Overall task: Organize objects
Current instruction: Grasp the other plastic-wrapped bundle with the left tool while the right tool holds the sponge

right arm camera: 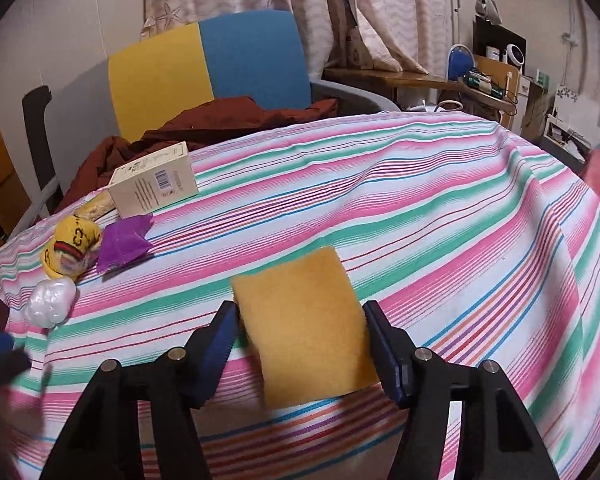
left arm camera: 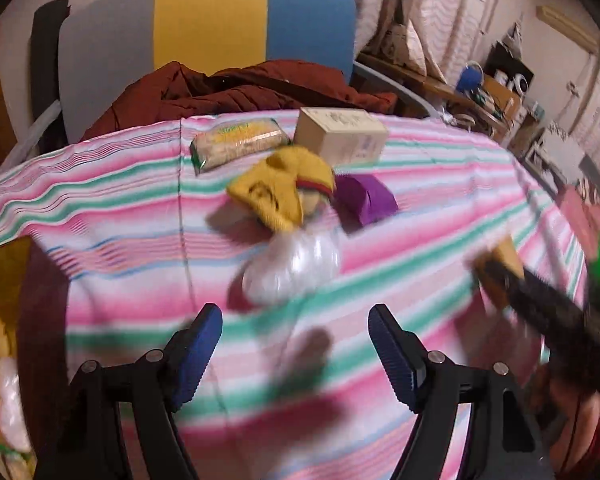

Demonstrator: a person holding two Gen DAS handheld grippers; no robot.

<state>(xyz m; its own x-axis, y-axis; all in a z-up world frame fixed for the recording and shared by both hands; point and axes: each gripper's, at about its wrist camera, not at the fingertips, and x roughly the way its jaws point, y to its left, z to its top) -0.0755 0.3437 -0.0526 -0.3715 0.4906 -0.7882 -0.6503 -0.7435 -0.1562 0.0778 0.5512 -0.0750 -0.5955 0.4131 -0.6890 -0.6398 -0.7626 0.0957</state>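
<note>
Right gripper (right arm camera: 300, 344): jaws clenched on the yellow sponge (right arm camera: 304, 328), held above the striped counter (right arm camera: 420, 208), well right of the cream box (right arm camera: 154, 188). Left gripper (left arm camera: 296, 340): jaws released, holding nothing, near the white plastic bundle (left arm camera: 292, 268). Only the left wrist view shows the wrapped biscuit packet (left arm camera: 240, 144) whole, beside the box; the yellow sock (left arm camera: 284, 188) and purple cloth (left arm camera: 366, 198) lie just before it.

Little can actually be read. The cream box (right arm camera: 155, 181) carries a barcode and lines of small print on its side, too small to make out (its top shows only a faint mark). The yellow sock (right arm camera: 73, 242) bears dark interlocking logo marks. The packet of biscuits (left arm camera: 240, 142) has green and yellow lettering on its wrapper, blurred past reading.
</note>
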